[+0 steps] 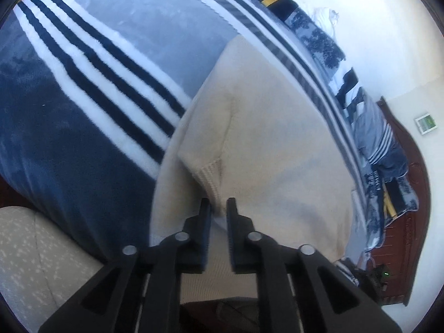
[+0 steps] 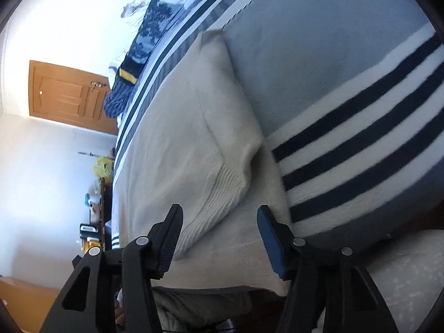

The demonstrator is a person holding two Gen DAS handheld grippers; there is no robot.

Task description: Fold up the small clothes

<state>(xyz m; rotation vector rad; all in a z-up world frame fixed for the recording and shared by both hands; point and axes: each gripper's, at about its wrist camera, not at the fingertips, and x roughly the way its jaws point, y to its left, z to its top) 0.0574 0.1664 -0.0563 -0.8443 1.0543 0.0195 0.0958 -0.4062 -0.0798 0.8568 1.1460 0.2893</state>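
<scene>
Cream knit sweater [image 1: 272,144], lying flat on a blue fleece blanket [image 1: 69,144] with navy and white stripes, is the item under work; it sits near the front edge of the bed, one sleeve folded in across the body.

Left gripper [image 1: 219,204]: jaws narrowly parted. The ribbed cuff [image 1: 209,177] of the folded sleeve sits in the slot between the tips. Whether the pads press on the knit cannot be told from this view; the fabric fills most of the gap.

Right gripper [image 2: 220,212]: jaws standing wide apart, nothing clamped. The other ribbed cuff [image 2: 211,205] lies flat on the sweater [image 2: 166,144] between and just ahead of the tips. The left finger [image 2: 173,227] is beside the cuff edge; contact cannot be confirmed. The blue-padded right finger [image 2: 270,238] stands clear of it, over the sweater body.

Nearer than the sweater, a pale speckled surface [image 1: 41,249] shows at the lower corner of the left view.

Beyond the sweater, the blanket [image 2: 333,69] continues, bordered by a band of thinner grey and white stripes [image 1: 291,55]. Farther on lies a crumpled heap of blue patterned fabric [image 2: 149,33] with a yellow and black band. No containers are visible.

Farthest: a dark wooden headboard [image 1: 410,180] in the left view, a wooden door [image 2: 66,94] and white wall in the right view.
</scene>
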